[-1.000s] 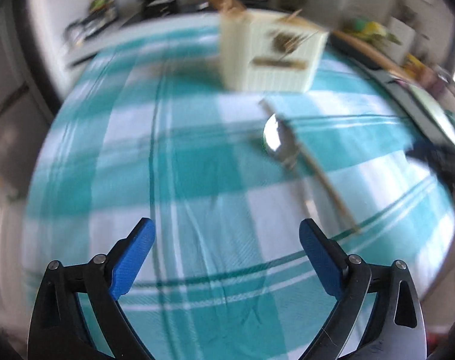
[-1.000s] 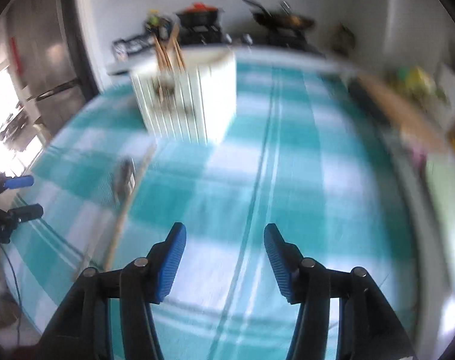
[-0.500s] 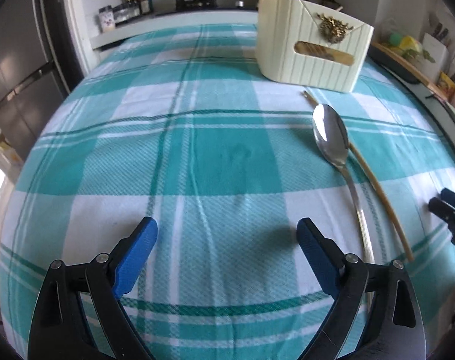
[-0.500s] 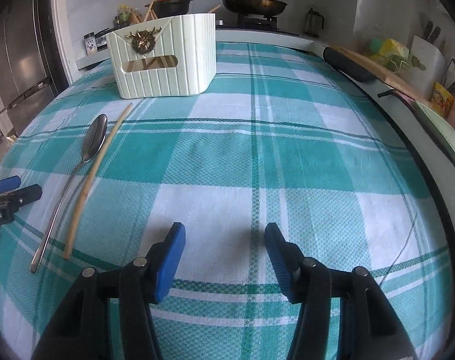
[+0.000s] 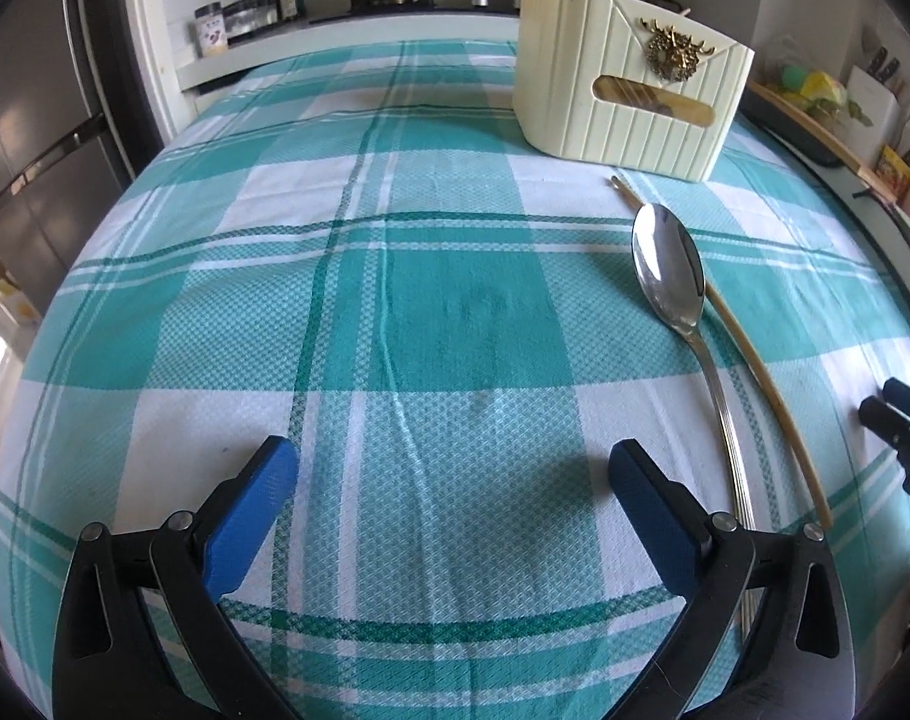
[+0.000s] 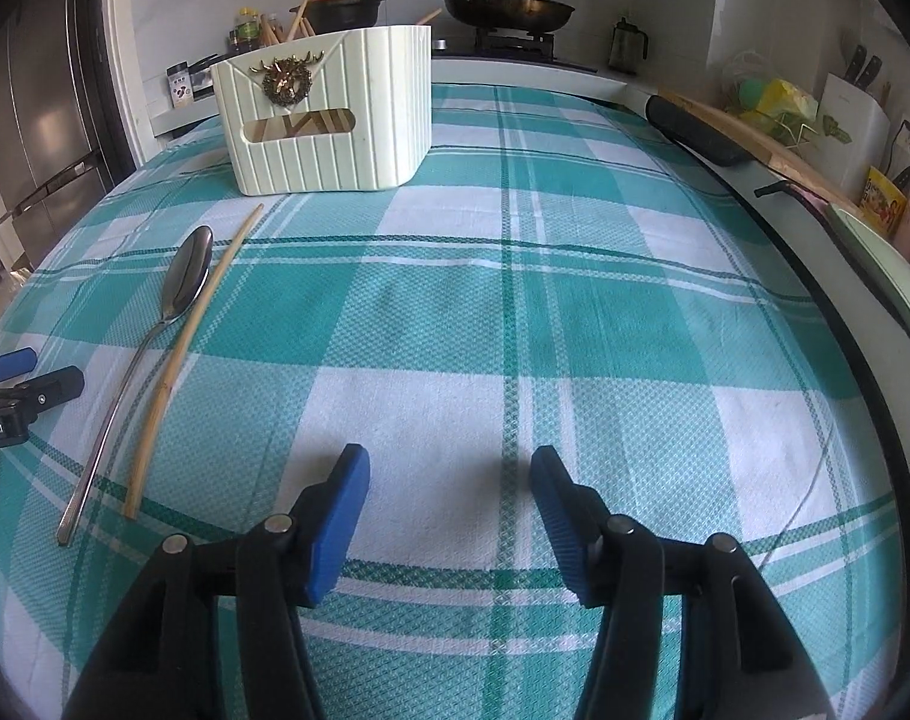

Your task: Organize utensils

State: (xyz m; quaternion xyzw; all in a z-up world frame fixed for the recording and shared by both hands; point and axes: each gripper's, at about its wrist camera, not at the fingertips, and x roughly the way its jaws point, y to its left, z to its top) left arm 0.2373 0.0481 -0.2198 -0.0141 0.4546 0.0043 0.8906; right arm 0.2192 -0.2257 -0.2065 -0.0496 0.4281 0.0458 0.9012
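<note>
Chopsticks [image 6: 287, 27] already stand in the cream holder [image 6: 329, 120], but one spoon [image 5: 671, 276] and one chopstick [image 5: 755, 366] lie side by side on the checked cloth [image 5: 395, 300], while the left gripper [image 5: 452, 492], just opened wider, and right gripper [image 6: 449, 498] hang empty.

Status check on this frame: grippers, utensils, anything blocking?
Left gripper just opened wider, right gripper open, both empty. Spoon and chopstick lie beside the holder. Nothing blocking.

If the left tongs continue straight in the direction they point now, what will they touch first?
Probably only the checked tablecloth. The open left tongs aim at bare cloth; the spoon lies off to the right.
</note>
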